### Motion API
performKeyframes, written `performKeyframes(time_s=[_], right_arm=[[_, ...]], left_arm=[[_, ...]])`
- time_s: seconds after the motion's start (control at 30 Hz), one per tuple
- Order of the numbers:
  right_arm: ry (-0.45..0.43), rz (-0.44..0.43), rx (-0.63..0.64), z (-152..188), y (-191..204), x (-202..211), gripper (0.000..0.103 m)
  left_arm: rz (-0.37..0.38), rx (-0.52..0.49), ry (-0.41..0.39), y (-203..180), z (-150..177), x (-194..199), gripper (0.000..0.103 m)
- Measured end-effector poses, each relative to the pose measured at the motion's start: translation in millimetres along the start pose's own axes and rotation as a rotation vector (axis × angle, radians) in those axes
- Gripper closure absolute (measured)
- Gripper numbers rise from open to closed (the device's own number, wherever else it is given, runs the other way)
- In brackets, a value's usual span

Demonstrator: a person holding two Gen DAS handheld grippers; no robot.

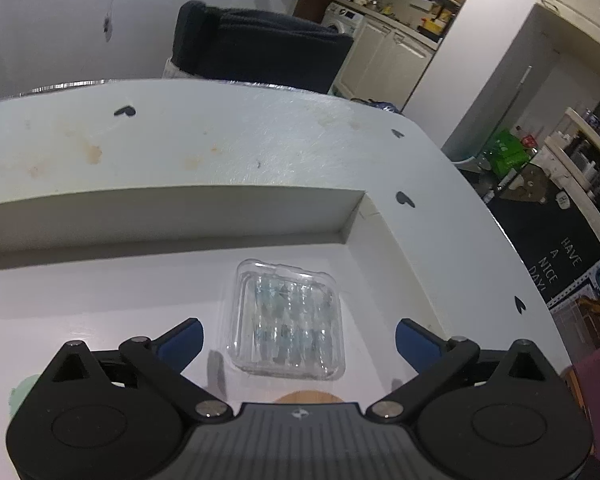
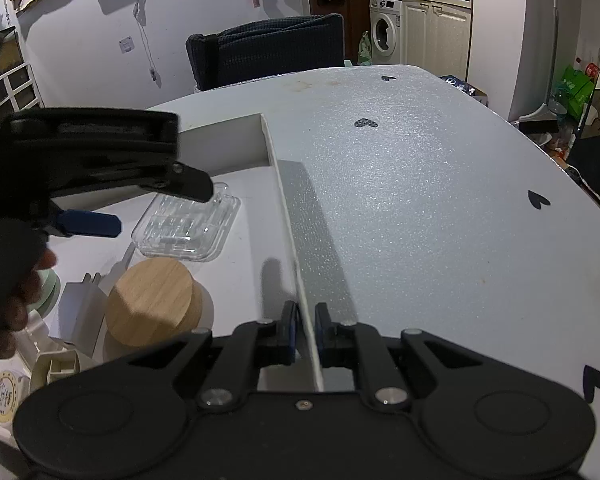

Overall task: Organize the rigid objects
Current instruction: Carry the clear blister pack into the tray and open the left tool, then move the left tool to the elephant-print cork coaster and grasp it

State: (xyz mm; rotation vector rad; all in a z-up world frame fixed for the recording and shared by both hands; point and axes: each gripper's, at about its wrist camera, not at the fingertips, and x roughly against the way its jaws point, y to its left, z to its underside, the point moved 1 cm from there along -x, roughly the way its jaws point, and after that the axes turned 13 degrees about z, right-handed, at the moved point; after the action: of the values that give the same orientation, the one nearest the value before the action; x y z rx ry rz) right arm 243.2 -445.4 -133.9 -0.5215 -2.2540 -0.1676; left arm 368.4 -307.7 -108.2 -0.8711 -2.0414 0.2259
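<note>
A clear plastic case point(image 1: 287, 322) lies flat on the floor of a white box point(image 1: 172, 216). My left gripper point(image 1: 298, 338) hangs over it, open, its blue pads to either side of the case and empty. The case also shows in the right wrist view point(image 2: 186, 226), with the left gripper point(image 2: 100, 200) above it. My right gripper point(image 2: 305, 330) is shut on the right wall of the box point(image 2: 296, 264), one pad on each side. A wooden lid point(image 2: 154, 302) and a white plug adapter point(image 2: 80, 314) lie in the box nearer me.
The box stands on a white table point(image 2: 440, 200) printed with small black hearts. A dark chair point(image 2: 268, 50) stands at the far edge. More small items point(image 2: 56, 364) sit in the box's near left corner. A kitchen lies beyond.
</note>
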Motion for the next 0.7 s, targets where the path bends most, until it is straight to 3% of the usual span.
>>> performKeyframes(time_s=[0.43,0.7], right_arm=[[-0.006,-0.005,0.003,0.6,0.0,-0.2,0.092],[-0.008,-0.006,0.009,1.5,-0.4,0.0,0.092]], left_arm=[[0.011,-0.125,-0.050,-16.1,13.3,62.0,0.001],[0.007,-0.170,-0.086,-7.4,24.0,102.4,0.000]])
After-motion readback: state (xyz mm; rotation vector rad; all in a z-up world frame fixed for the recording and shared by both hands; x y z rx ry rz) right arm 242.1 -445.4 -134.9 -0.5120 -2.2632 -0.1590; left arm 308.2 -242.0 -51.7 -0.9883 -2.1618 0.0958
